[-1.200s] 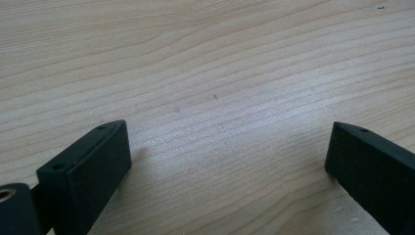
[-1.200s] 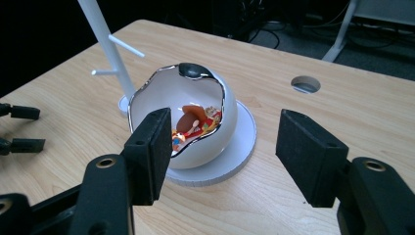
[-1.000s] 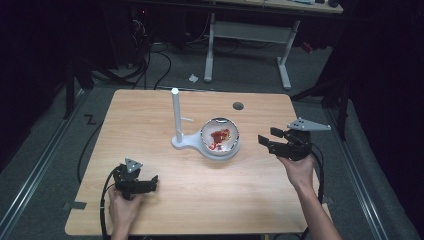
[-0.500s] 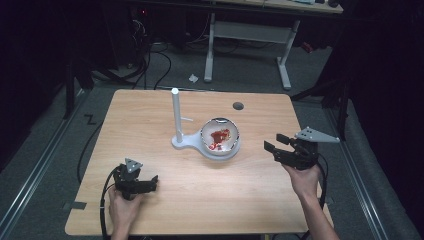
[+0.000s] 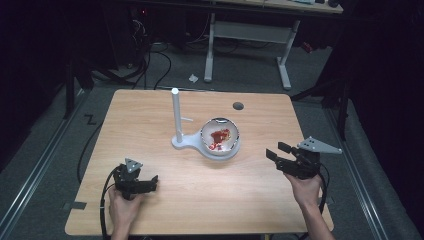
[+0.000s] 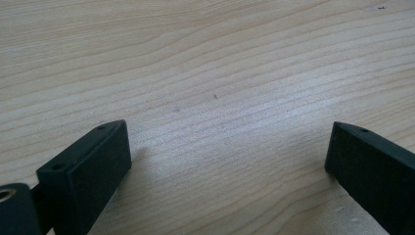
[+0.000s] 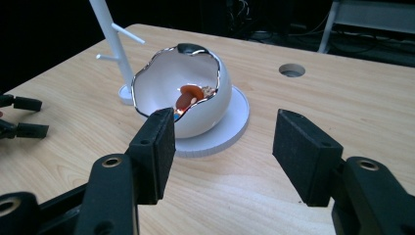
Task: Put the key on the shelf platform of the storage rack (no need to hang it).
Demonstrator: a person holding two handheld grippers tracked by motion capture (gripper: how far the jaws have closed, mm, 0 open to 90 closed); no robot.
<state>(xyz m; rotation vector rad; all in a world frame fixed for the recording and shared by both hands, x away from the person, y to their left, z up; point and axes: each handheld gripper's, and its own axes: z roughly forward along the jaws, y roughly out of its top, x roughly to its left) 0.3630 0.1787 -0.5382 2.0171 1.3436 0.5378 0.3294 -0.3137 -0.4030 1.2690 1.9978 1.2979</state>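
Bowl [image 5: 220, 137]: a white, egg-shaped shell with a jagged silver rim, tilted on the round base of a white stand [image 5: 176, 116] near the middle of the table [image 5: 150, 120], slightly toward its far edge. Red and orange pieces lie inside; what they are cannot be made out. The right gripper [image 5: 276, 152], near the right edge, points at the bowl with jaws spread wide and nothing between them, well apart from it. The left gripper [image 5: 150, 181], near the front-left corner, is likewise spread and empty, its jaws [image 6: 88, 166] low over bare wood. Judged from this, no grasp is made; any reach, grip or transfer remains ahead. The bowl's far side and the stand's base beneath it are hidden.
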